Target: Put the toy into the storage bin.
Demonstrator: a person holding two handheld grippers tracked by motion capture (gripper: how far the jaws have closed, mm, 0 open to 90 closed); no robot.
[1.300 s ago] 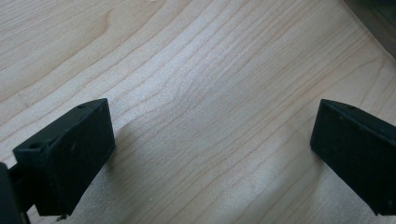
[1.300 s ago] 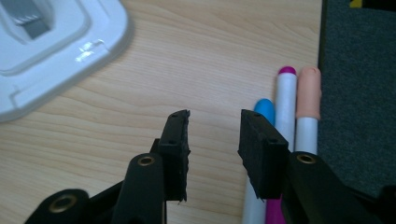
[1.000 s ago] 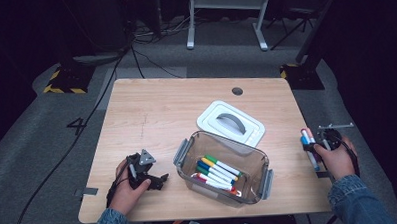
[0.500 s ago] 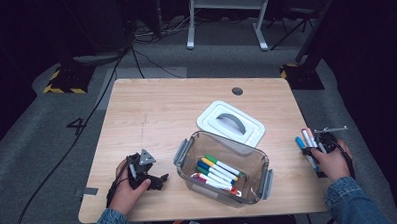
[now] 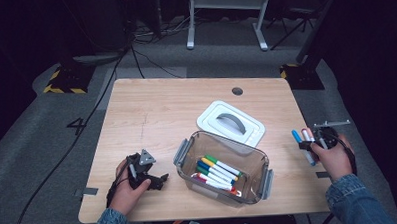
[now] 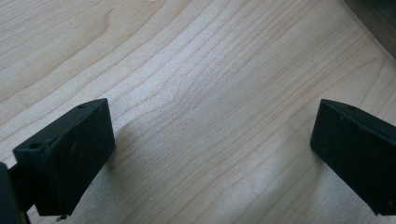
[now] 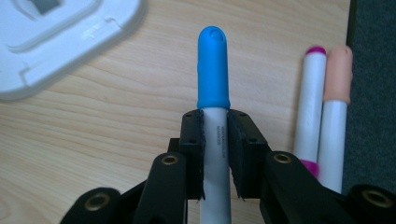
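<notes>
The blue-capped marker (image 7: 214,116) runs off the bottom edge — its lower end unseen; jaws cover its barrel's sides.

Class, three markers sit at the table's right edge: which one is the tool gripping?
The blue-capped marker, clamped in the right tool; the magenta and peach ones lie free beside it.

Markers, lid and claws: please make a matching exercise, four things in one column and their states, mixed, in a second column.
Things:
1. blue-capped marker
2. white lid
3. left claw
4. pink-capped marker

States:
A. open over bare wood
B. lying at the table's edge beside a peach-capped marker
C. clamped in the right claw
D. flat on the table behind the clear container

Pairs: 1-C, 2-D, 3-A, 4-B
</notes>
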